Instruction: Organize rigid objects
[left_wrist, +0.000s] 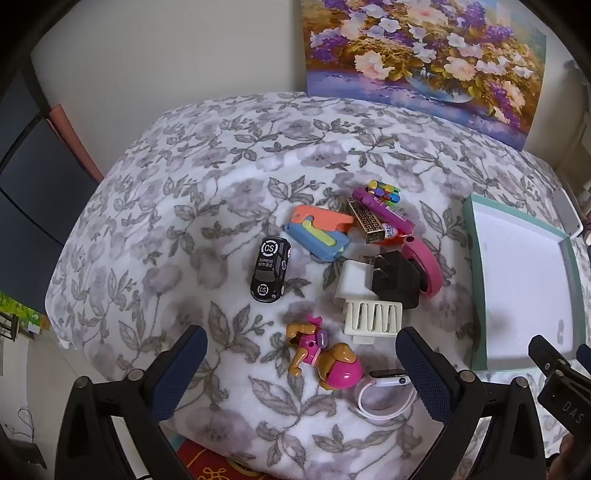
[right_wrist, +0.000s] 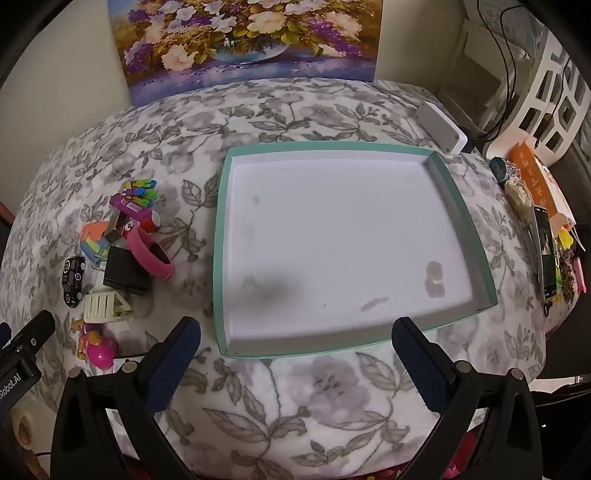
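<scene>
Both claws gape wide and hold nothing: the left claw (left_wrist: 301, 365) hovers at the bottom of its frame over a pink toy pup (left_wrist: 325, 356) and a pale watch (left_wrist: 384, 391), the right claw (right_wrist: 295, 354) over the near rim of the teal tray (right_wrist: 221, 258). Left of the tray on the floral-covered counter (right_wrist: 332, 398) lie a black toy car (left_wrist: 269, 269), a black plug (left_wrist: 397, 278) and a pink band (left_wrist: 424, 264).

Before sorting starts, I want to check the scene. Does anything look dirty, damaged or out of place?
The white floor of the tray carries a dark grey smudge near its front left and pinkish stains near its front right. The toys lie in a loose heap beside it; none looks broken.
</scene>
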